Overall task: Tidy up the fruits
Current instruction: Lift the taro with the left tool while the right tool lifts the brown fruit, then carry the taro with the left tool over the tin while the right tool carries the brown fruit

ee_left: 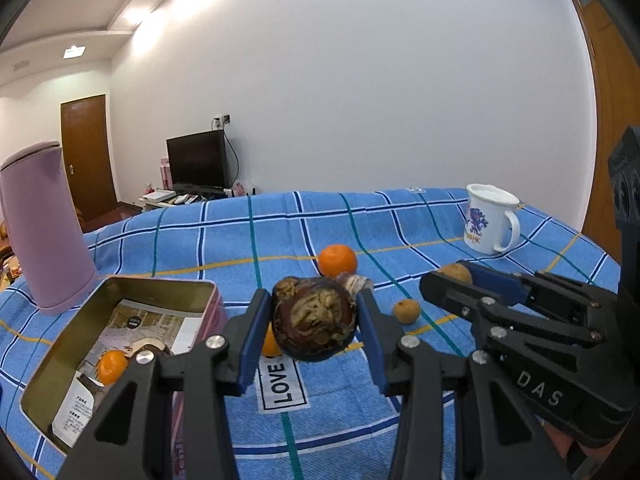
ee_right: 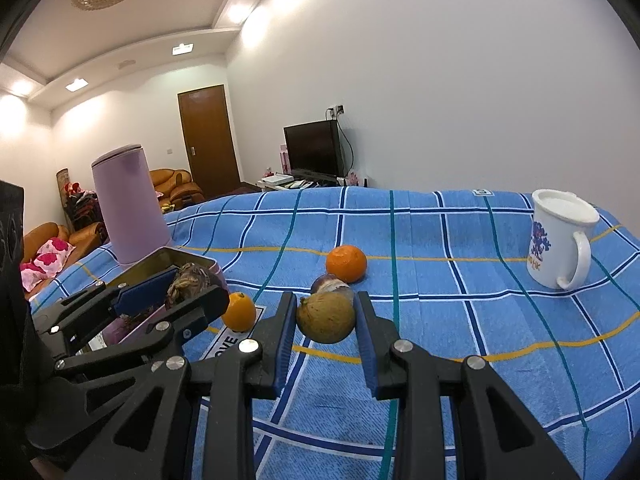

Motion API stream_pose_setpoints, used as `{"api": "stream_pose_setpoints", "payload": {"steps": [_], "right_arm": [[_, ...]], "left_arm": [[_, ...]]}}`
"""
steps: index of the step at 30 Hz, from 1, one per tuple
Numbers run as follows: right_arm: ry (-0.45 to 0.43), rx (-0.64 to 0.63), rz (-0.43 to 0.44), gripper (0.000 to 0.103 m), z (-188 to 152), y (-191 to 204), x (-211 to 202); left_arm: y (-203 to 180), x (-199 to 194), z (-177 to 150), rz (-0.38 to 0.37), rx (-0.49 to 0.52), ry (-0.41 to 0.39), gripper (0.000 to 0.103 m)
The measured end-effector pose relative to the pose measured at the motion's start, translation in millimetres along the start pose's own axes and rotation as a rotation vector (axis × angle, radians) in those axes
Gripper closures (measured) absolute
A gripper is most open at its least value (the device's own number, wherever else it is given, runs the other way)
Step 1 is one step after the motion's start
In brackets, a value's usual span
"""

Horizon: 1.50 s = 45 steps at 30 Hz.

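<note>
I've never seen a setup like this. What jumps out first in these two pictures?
Two black grippers with blue fingers each clamp a fruit above a blue checked cloth: the left gripper holds a dark purple fruit, the right gripper a brownish-green fruit. An open tin at the left already holds a small orange, with a tall pink kettle behind it. A white mug stands far right.
</note>
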State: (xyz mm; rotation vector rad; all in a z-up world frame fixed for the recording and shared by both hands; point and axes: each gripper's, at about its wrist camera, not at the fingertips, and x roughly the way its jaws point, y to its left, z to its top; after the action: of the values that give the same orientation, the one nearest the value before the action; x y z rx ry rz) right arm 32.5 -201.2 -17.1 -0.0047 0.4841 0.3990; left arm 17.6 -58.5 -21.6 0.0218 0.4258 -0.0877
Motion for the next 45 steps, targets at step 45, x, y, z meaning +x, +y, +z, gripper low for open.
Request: {"api": "stream_pose_setpoints", "payload": {"steps": [45], "right_arm": [[0.001,-0.148,0.150,0.072,17.5,72.8,7.7]], "left_arm": [[66.9,-50.5,-2.6,0.134,-0.042,-0.049,0.058]]}}
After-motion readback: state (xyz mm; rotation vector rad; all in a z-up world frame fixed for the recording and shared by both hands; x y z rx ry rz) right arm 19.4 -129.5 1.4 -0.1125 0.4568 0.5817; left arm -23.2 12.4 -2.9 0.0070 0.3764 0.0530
